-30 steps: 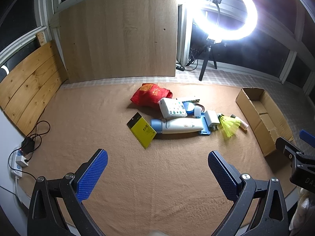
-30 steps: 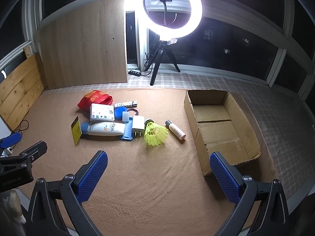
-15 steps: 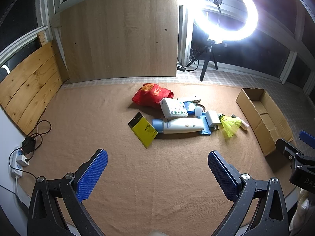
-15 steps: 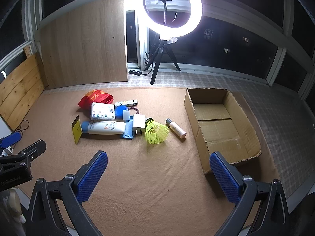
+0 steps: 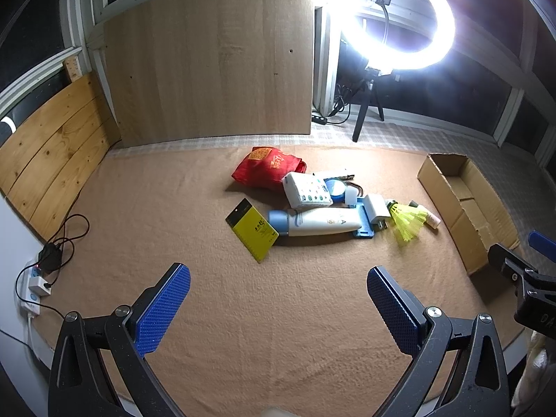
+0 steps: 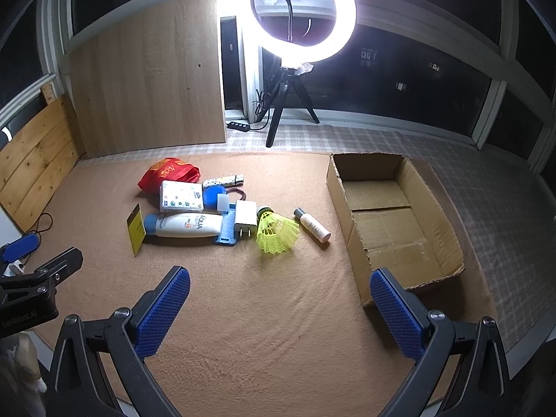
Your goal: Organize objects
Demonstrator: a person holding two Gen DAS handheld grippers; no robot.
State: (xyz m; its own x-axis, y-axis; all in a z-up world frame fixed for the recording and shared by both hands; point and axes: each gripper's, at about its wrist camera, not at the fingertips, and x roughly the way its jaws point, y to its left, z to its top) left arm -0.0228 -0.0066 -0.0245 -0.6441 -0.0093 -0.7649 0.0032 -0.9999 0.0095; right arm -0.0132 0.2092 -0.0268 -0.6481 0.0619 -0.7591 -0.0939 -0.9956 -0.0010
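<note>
Both my claws, the left gripper [image 5: 278, 300] and the right gripper [image 6: 279, 304], were wide open and held nothing, and they had only crept a tiny bit closer than a second before. No thing had been moved yet. At 12 o'clock past my right claw lay the yellow shuttlecock [image 6: 277, 232] by the white bottle [image 6: 187, 225], and the empty cardboard box [image 6: 396, 222] sat at 2 o'clock, all where they had been.

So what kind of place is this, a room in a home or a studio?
Probably an enclosed balcony or sunroom set up for recording: dark windows wrap around it, a ring light stands on a tripod, and household items sit on a tan carpet beside a cardboard box.
</note>
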